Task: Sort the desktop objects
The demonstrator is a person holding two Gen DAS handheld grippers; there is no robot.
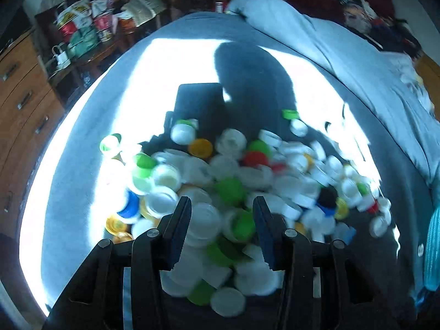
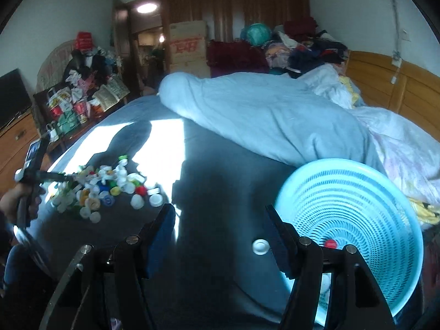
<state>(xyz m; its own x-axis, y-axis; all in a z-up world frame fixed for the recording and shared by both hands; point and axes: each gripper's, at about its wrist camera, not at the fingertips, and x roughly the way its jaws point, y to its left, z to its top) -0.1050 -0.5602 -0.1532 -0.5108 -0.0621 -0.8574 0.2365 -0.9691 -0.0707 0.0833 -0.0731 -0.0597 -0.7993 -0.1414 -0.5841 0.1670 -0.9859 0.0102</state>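
A heap of plastic bottle caps, mostly white with green, yellow, red and blue ones, lies on the blue-grey bed sheet. My left gripper hovers open right over the heap, with loose caps below the gap and nothing pinched. The picture is blurred by motion. In the right wrist view the heap is at the left, and a hand holds the left gripper there. My right gripper is open and empty. A single white cap lies beside its right finger. A light-blue mesh basket stands tilted at the right with a red cap inside.
A rolled pale-blue duvet lies across the bed behind the work area. Piled clothes sit beyond it. A cluttered side table and wooden drawers stand to the left. Bright sun patches and dark shadows cover the sheet.
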